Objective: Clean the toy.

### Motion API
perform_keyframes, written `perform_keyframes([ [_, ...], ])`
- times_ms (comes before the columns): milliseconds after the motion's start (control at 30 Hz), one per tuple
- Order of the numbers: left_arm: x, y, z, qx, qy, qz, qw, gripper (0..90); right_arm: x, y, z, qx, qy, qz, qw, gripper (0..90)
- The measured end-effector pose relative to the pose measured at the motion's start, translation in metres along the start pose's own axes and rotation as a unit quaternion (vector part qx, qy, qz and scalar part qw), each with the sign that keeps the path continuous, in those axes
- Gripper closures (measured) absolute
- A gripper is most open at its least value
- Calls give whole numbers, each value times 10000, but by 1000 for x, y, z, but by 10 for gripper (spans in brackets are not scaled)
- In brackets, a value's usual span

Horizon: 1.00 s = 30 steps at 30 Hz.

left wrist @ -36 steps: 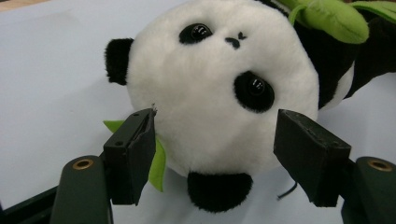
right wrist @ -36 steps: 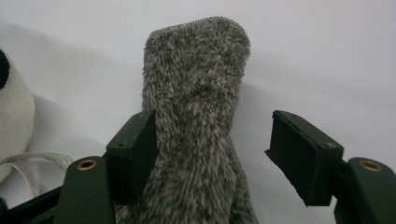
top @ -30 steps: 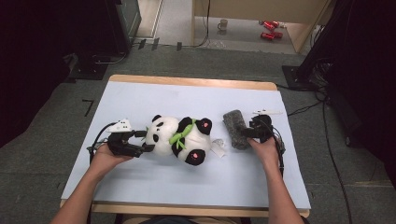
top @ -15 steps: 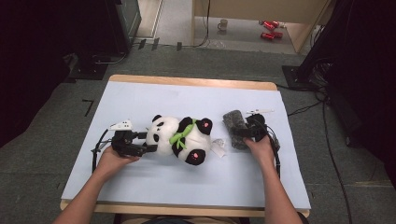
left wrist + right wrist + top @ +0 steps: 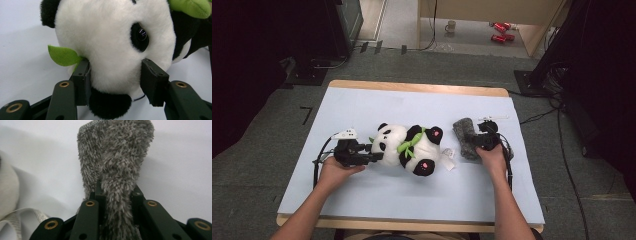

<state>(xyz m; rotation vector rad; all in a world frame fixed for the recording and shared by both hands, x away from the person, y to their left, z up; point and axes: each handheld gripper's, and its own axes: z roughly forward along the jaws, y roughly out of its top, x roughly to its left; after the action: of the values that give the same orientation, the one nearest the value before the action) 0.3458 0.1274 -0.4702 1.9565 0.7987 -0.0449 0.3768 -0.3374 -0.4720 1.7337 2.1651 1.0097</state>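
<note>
A black-and-white panda plush [image 5: 409,150] with green leaves lies on its side in the middle of the pale blue table cover [image 5: 412,100]. My left gripper [image 5: 374,157] is at its head. In the left gripper view the jaws have just been closing, and both pads now press into the white fur of the panda's face [image 5: 112,50]. To the right of the panda lies a grey fuzzy cloth [image 5: 464,132]. My right gripper [image 5: 474,142] has just closed its jaws on the near end of the grey cloth [image 5: 117,152], which stands pinched between them.
A white fabric tag [image 5: 448,157] sticks out from the panda towards the grey cloth. The wooden table edge [image 5: 417,87] runs along the far side. A mug [image 5: 451,25] and red cans [image 5: 499,32] sit on the floor beyond the table.
The left jaws have closed in on the panda's head. The right gripper has crept left onto the grey cloth and shut on it. The panda has not moved.
</note>
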Motion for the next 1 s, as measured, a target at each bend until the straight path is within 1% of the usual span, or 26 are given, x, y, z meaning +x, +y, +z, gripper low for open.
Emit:
perform_keyframes([
  [33, -1, 1, 1, -6, 11, -56, 10000, 474, 0, 0, -2, -18, -3, 21, 10000, 774],
  [100, -3, 1, 1, -6, 79, -106, 9999, 471, -2, 1, -7, -75, 45, 154, 9998, 776],
  [167, -6, 2, 2, 7, 129, -106, 9999, 466, -3, 2, -13, -188, 55, 188, 9996, 776],
  [233, -10, 2, 4, 41, 153, -53, 9999, 465, -3, 6, -20, -166, 16, 235, 9996, 776],
  [267, -12, 2, 5, 46, 162, -50, 9998, 463, -2, 7, -24, -204, 3, 250, 9995, 775],
  [300, -13, 2, 6, 50, 166, -49, 9998, 461, -1, 8, -28, -304, 20, 237, 9993, 776],
  [400, -13, 3, 7, 30, 175, -89, 9998, 441, 4, 11, -38, -414, 37, 225, 9989, 775],
  [467, -14, 4, 8, 12, 173, -116, 9998, 438, 9, 13, -44, -457, 48, 161, 9988, 775],
  [533, -14, 5, 9, 3, 167, -61, 9998, 427, 14, 16, -50, -514, 54, 130, 9986, 775],
  [600, -14, 4, 9, -29, 149, 21, 9999, 391, 18, 20, -55, -560, 89, 127, 9983, 775],
  [633, -12, 5, 8, -27, 92, 61, 9999, 368, 20, 22, -58, -585, 106, 95, 9982, 775],
  [667, -11, 6, 6, -19, 83, 97, 9999, 342, 23, 24, -60, -605, 110, 53, 9981, 775],
  [733, -9, 7, 2, -71, 105, 192, 9997, 312, 26, 25, -61, -620, 137, 22, 9980, 775],
  [833, -10, 10, 0, -145, 93, 328, 9993, 289, 29, 28, -63, -607, 173, 18, 9980, 774],
  [867, -11, 11, 1, -203, 70, 346, 9992, 274, 30, 28, -64, -616, 184, 17, 9979, 774],
  [933, -12, 12, 5, -252, 24, 308, 9992, 246, 32, 30, -66, -617, 220, 9, 9979, 774],
  [967, -12, 11, 9, -228, 11, 305, 9993, 224, 34, 31, -67, -612, 235, 16, 9978, 775],
  [1000, -12, 11, 11, -214, 45, 338, 9992, 225, 35, 32, -68, -624, 246, -19, 9977, 774],
])
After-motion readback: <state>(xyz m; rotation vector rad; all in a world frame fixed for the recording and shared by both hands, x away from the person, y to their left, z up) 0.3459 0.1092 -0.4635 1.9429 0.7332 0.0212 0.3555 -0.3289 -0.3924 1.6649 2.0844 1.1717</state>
